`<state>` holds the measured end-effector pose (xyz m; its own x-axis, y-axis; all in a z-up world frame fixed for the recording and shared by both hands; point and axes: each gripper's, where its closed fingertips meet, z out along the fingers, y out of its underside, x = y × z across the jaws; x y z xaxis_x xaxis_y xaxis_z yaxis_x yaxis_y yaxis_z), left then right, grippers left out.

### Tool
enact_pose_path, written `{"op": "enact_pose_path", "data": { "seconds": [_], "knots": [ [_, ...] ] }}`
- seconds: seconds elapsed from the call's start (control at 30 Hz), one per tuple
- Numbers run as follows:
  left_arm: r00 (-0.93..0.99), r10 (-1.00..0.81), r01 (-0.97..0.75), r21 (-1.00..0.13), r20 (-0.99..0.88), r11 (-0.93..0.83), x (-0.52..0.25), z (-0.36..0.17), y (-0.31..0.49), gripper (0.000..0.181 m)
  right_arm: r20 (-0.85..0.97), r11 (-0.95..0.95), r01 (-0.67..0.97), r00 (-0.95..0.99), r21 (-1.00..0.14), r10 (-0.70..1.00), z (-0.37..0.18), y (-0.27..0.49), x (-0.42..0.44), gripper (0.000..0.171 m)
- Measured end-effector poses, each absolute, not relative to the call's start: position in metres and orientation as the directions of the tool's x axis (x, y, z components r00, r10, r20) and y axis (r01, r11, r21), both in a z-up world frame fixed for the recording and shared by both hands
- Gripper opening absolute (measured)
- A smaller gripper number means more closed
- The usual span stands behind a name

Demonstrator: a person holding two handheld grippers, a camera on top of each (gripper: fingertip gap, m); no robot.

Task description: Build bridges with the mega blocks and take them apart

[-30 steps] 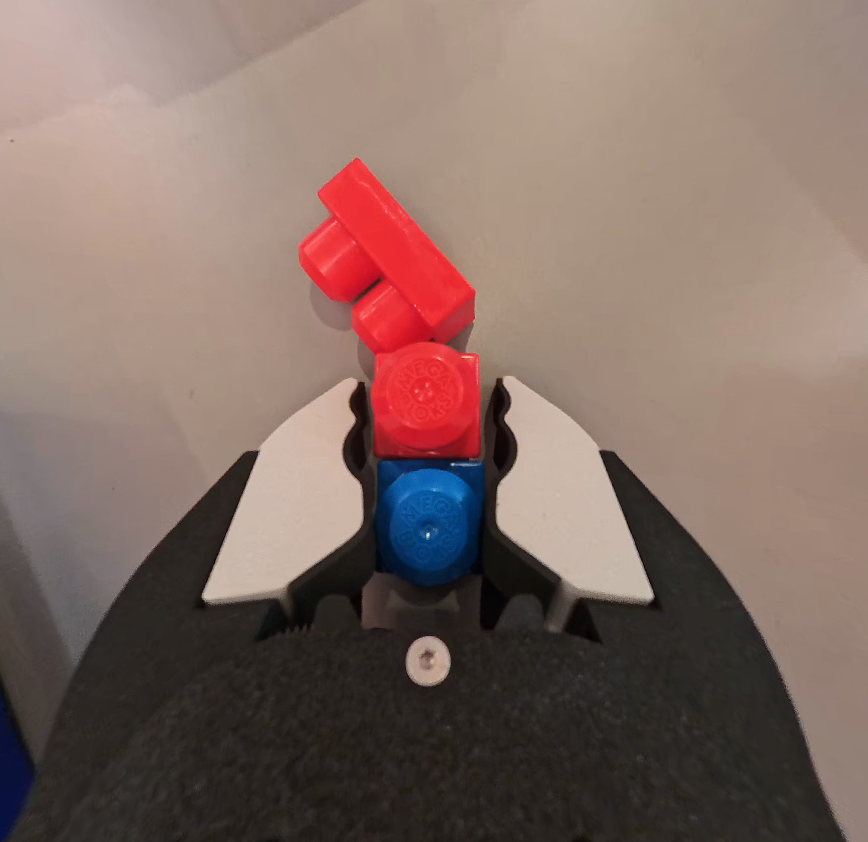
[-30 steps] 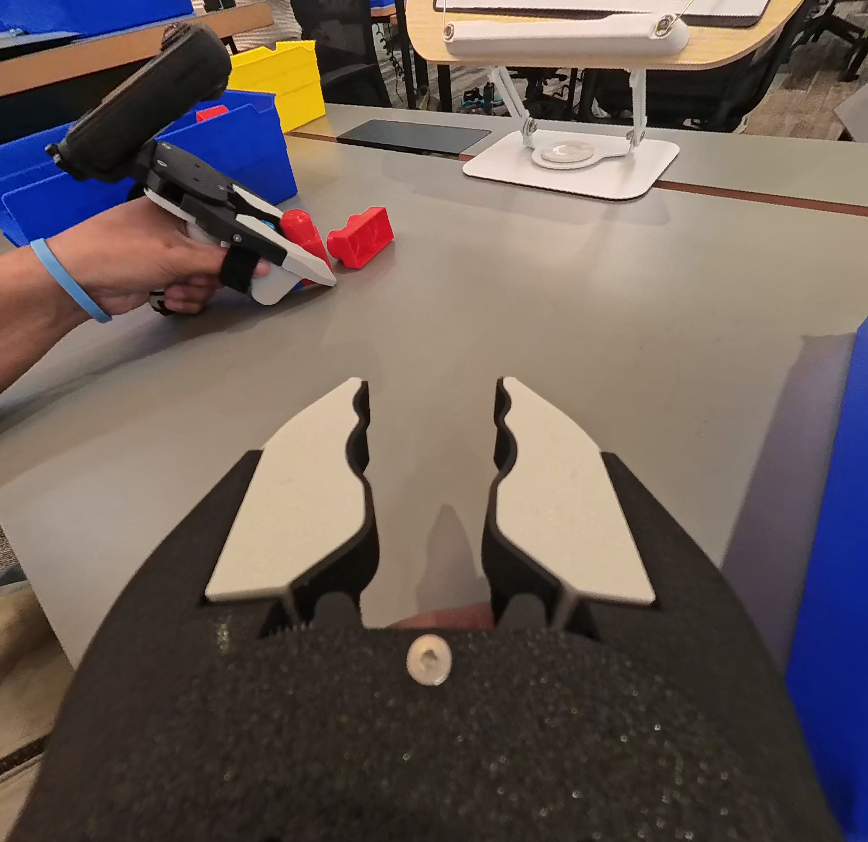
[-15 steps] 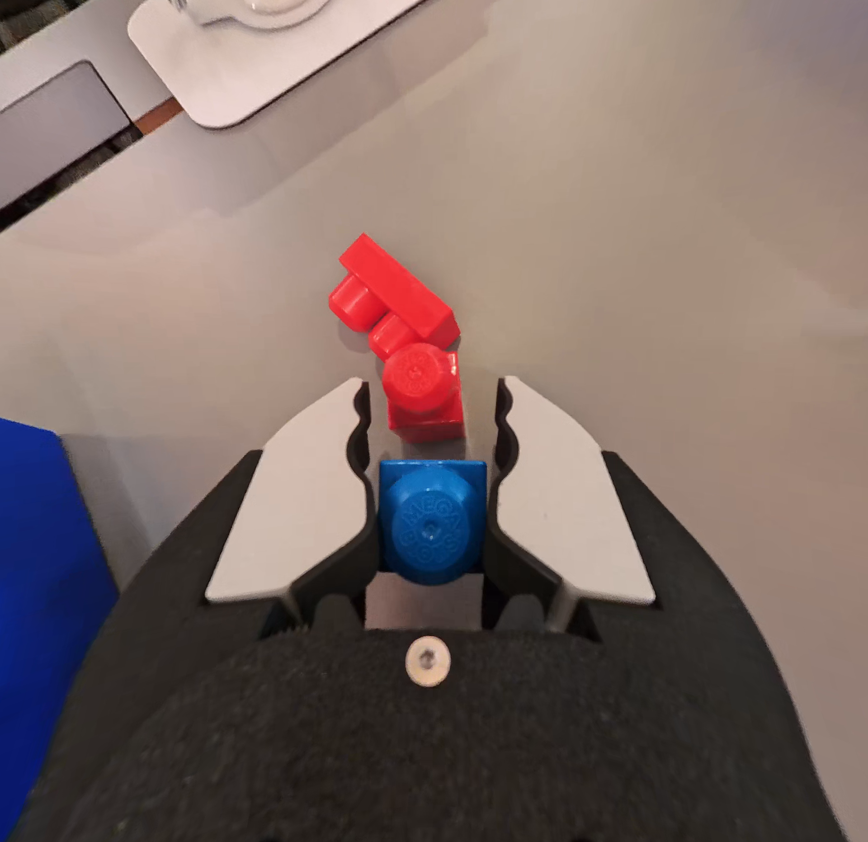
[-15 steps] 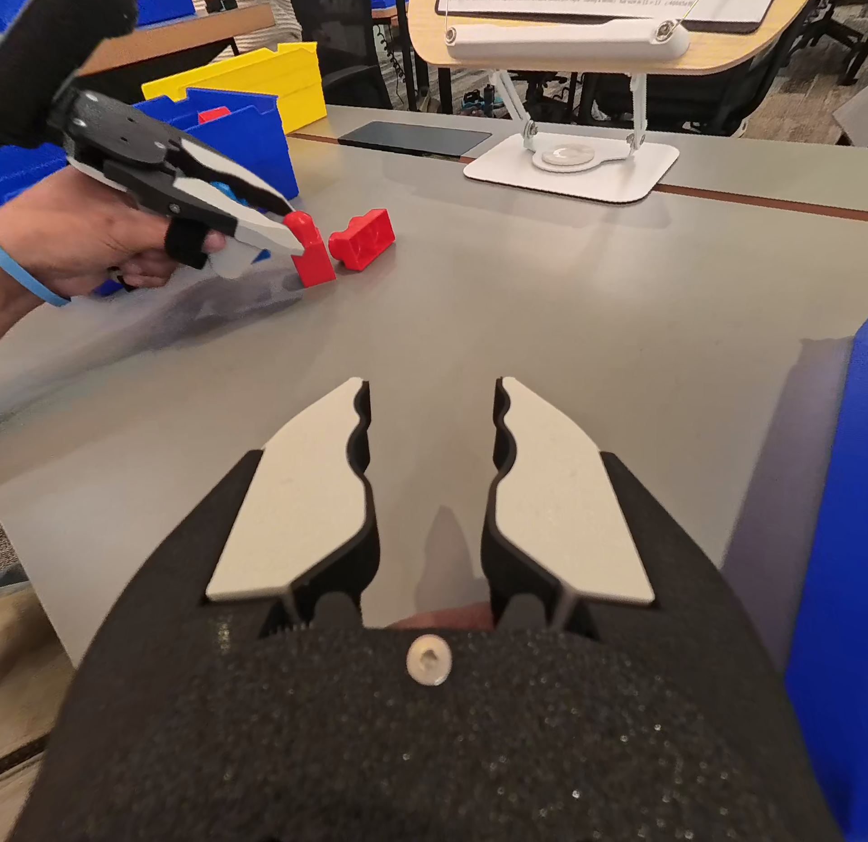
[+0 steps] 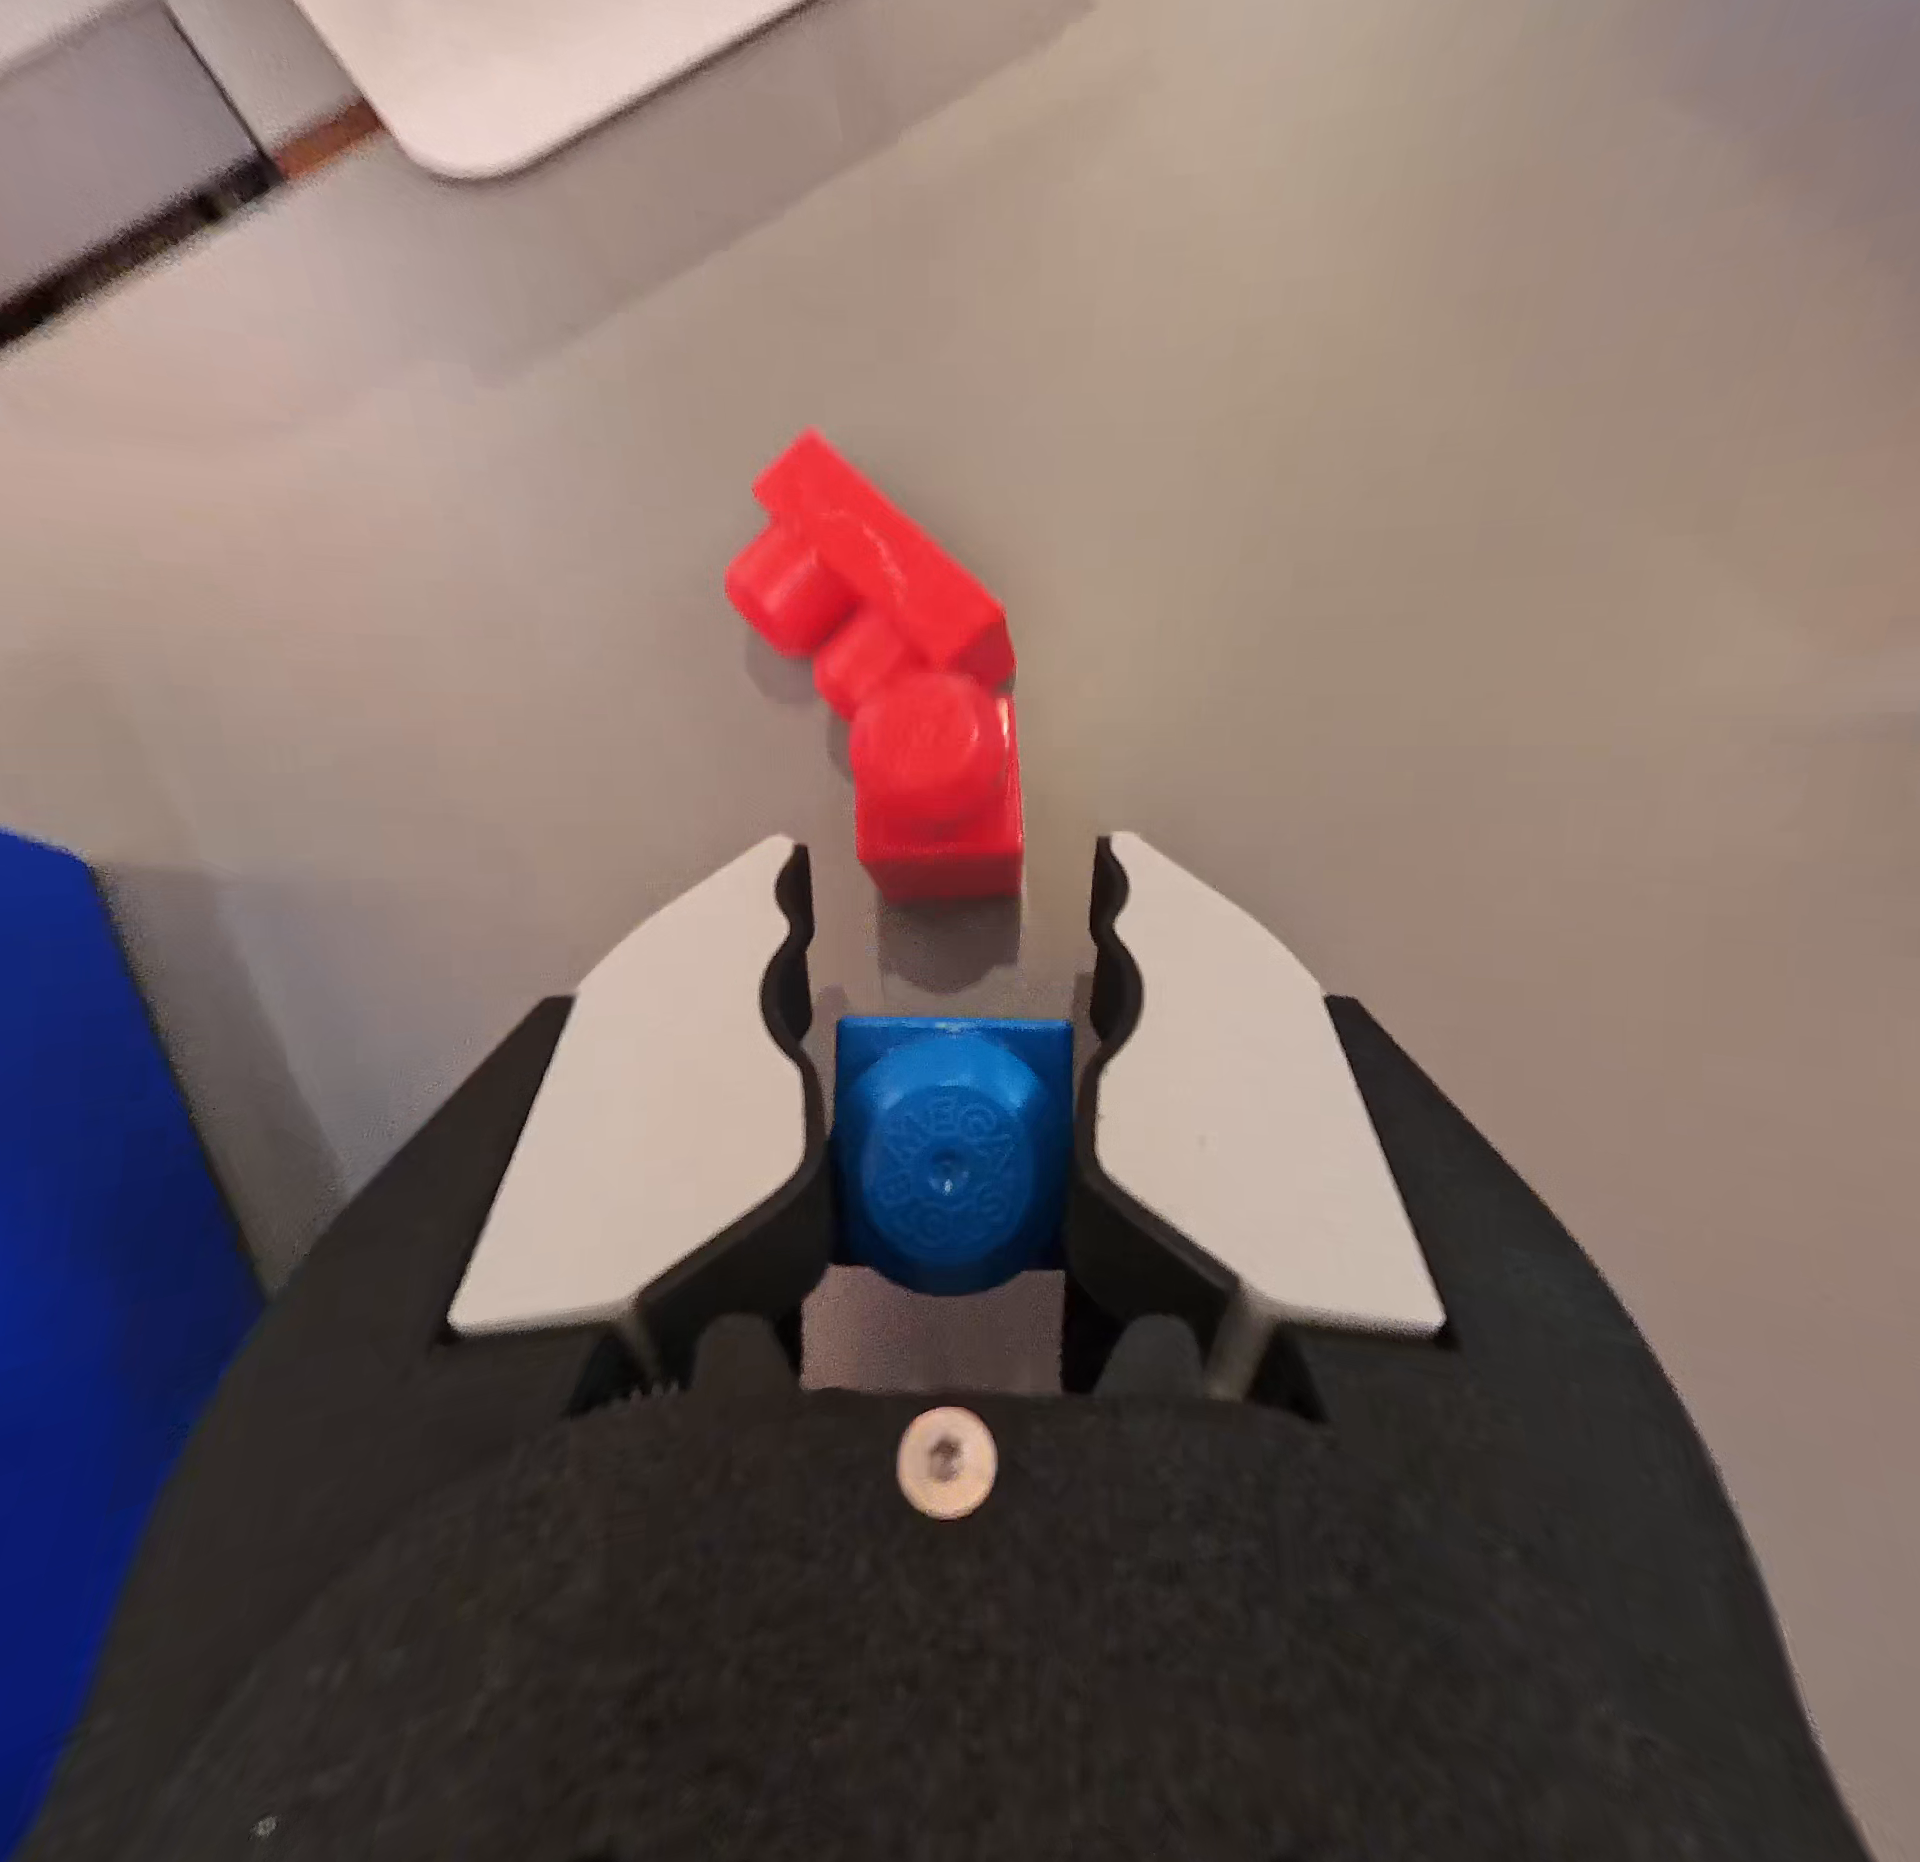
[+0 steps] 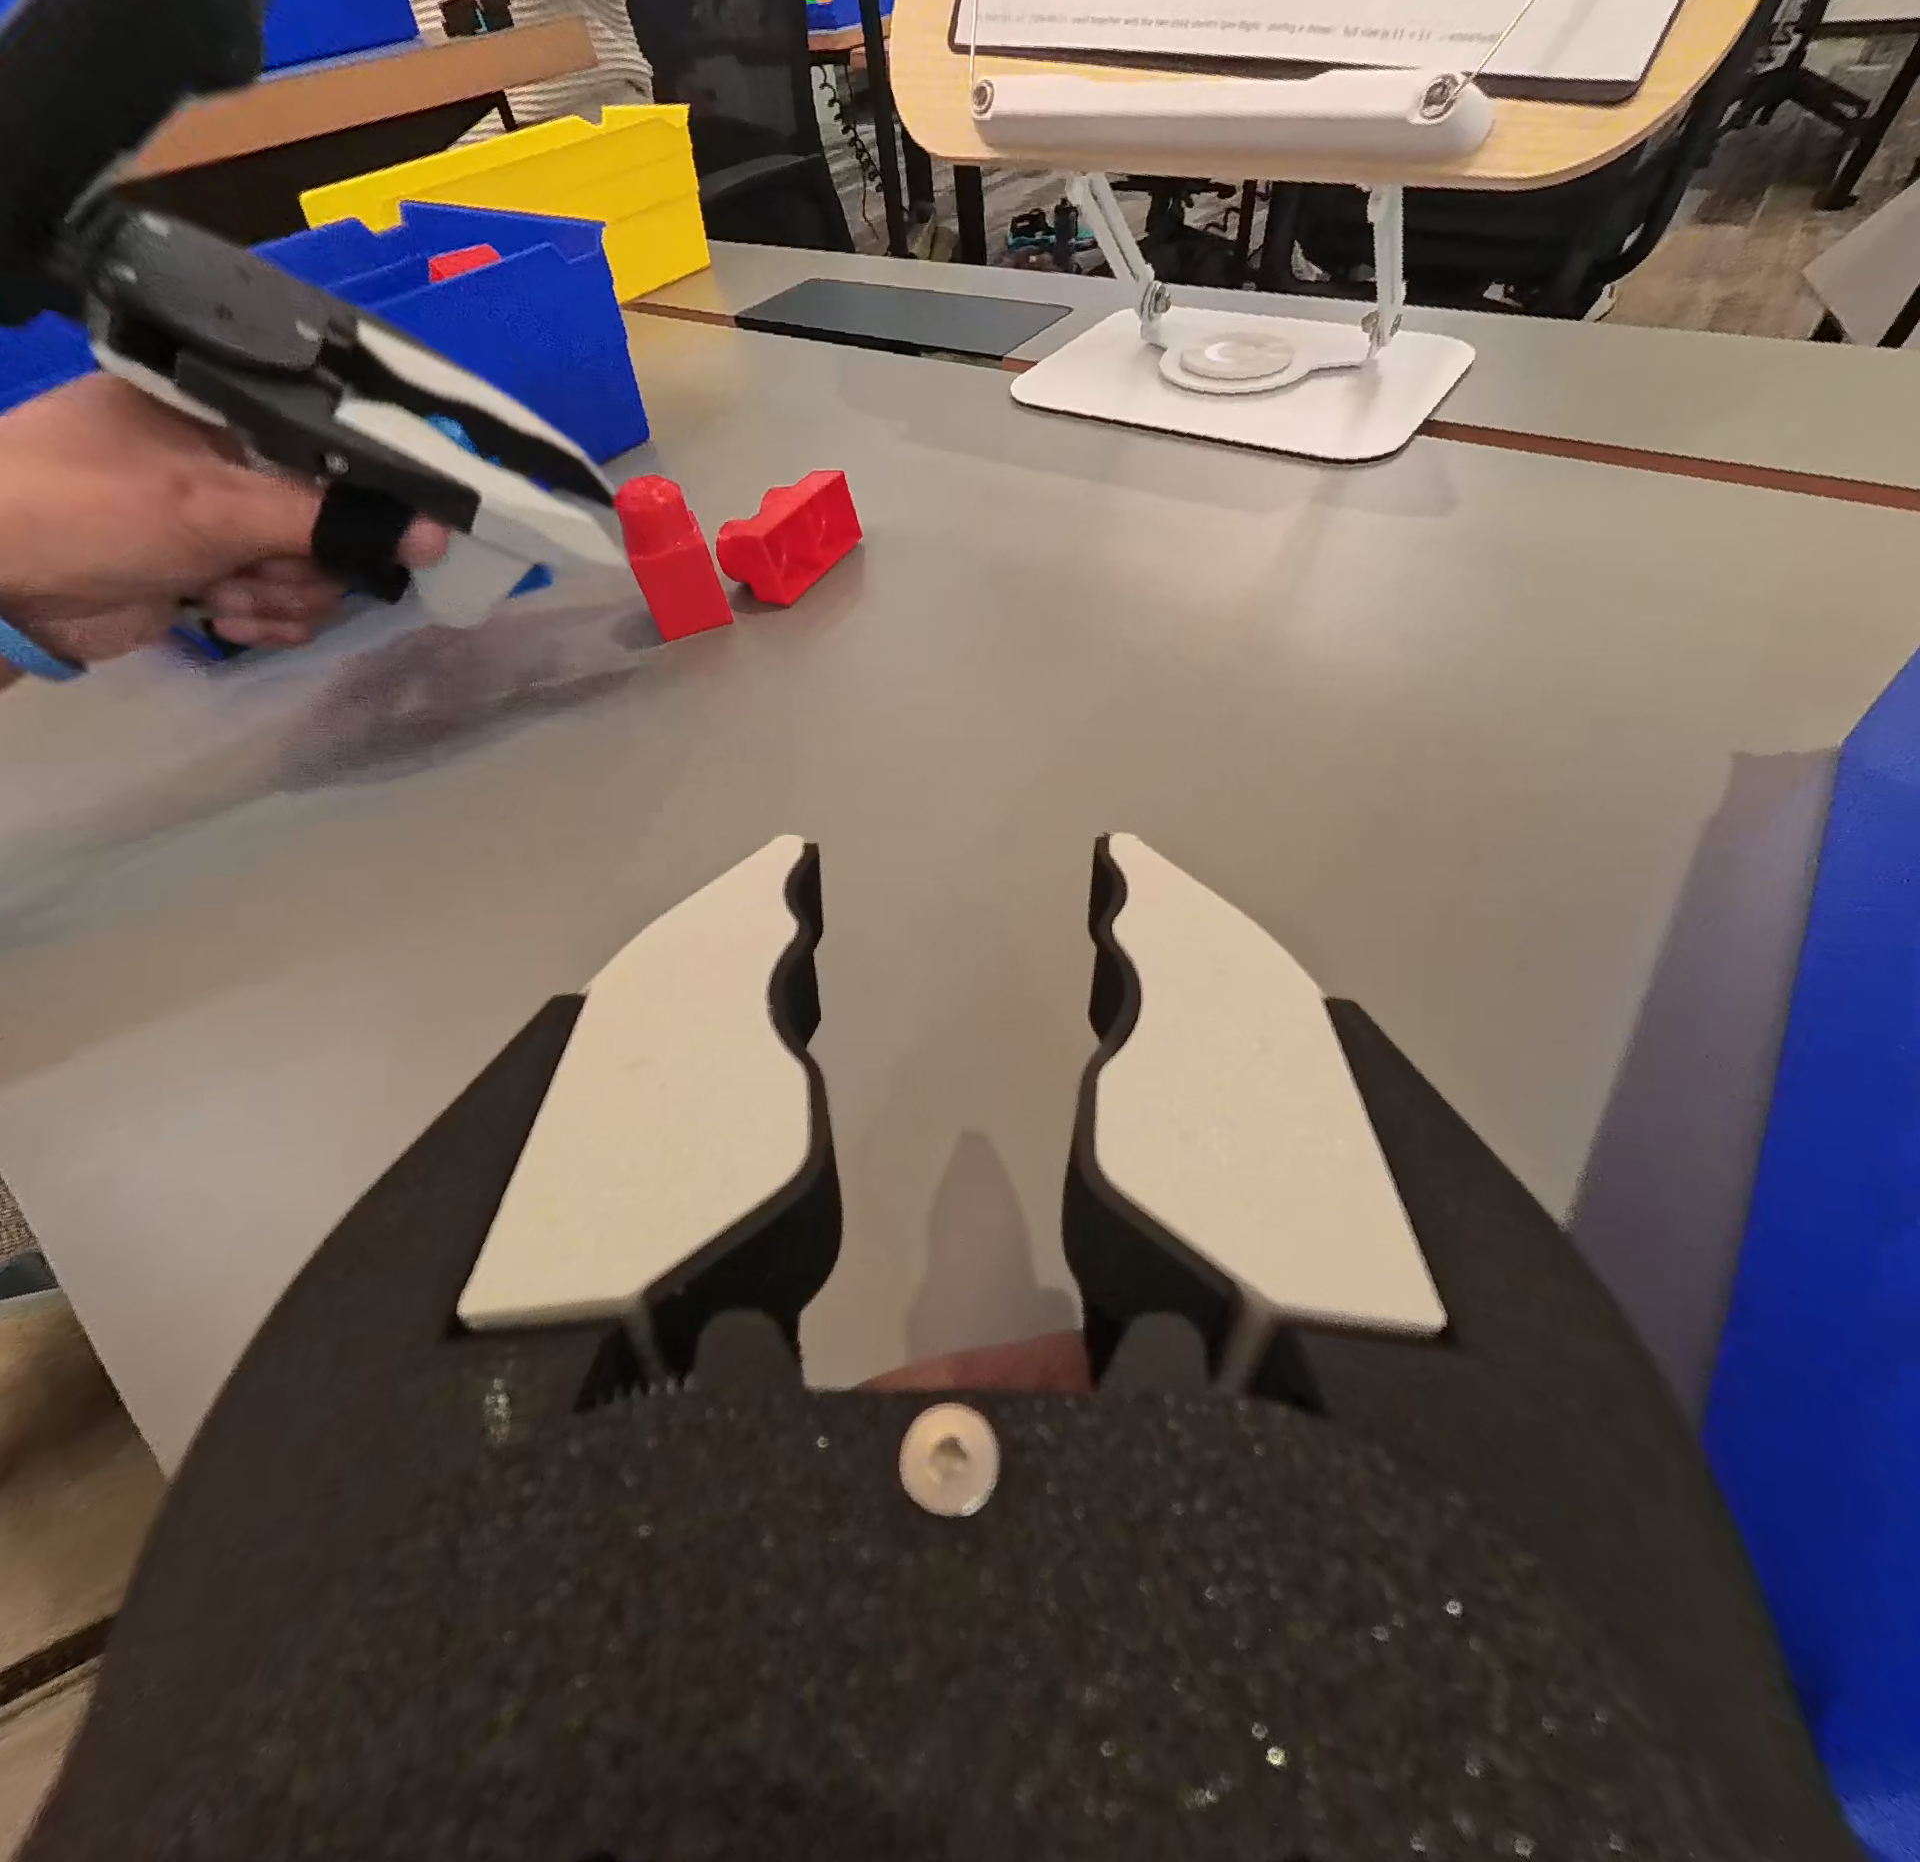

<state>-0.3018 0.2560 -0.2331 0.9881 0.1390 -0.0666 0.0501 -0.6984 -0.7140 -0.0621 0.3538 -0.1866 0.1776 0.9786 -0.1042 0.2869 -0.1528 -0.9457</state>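
Blue block (image 5: 951,1158), single stud facing the camera, sits clamped deep between the fingers of the left claw (image 5: 951,877), held above the grey counter (image 5: 1455,669). Just beyond the fingertips a small red block (image 5: 940,804) stands upright on the counter, clear of the claw. Behind it, a longer red block (image 5: 862,576) lies on its side, studs pointing left; whether the two touch is hard to tell. Right claw (image 6: 954,867) hangs over bare counter nearer the edge, jaws parted, nothing between them. From that view a hand (image 6: 135,545) grips the left claw, which is slightly blurred. Farther back: blue bin (image 6: 520,326), yellow bin (image 6: 582,191), a white stand (image 6: 1247,378) carrying a tilted board with a sheet.
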Motion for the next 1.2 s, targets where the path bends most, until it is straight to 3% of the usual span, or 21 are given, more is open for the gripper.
{"op": "enact_pose_path", "data": {
  "seconds": [0.13,0.5,0.77,0.87,0.97,1.2],
  "knots": [
    [0.985,0.173,0.134,-0.682,0.011,-0.719,-0.3,-0.26,0.25,0.052,-0.107,-0.153,0.292,0.168,-0.944,0.98,-0.188,0.351,-0.064,0.049],
    [0.985,0.168,0.14,-0.69,0.028,-0.71,-0.293,-0.264,0.276,0.053,-0.101,-0.147,0.288,0.17,-0.946,0.98,-0.185,0.35,-0.063,0.049],
    [0.94,0.332,0.288,-0.7,0.078,-0.654,-0.277,-0.263,0.249,0.052,-0.078,-0.122,0.293,0.158,-0.948,0.984,-0.182,0.341,-0.064,0.049],
    [0.951,0.287,0.281,-0.721,0.119,-0.633,-0.244,-0.255,0.246,0.052,-0.081,-0.124,0.287,0.157,-0.95,0.984,-0.179,0.341,-0.062,0.049],
    [0.979,0.198,0.168,-0.745,0.049,-0.645,-0.211,-0.249,0.269,0.052,-0.085,-0.127,0.28,0.156,-0.952,0.984,-0.177,0.341,-0.061,0.049],
    [0.981,0.194,0.123,-0.742,-0.011,-0.659,-0.222,-0.257,0.339,0.052,-0.081,-0.123,0.265,0.163,-0.956,0.983,-0.171,0.341,-0.055,0.048]
  ]
}}
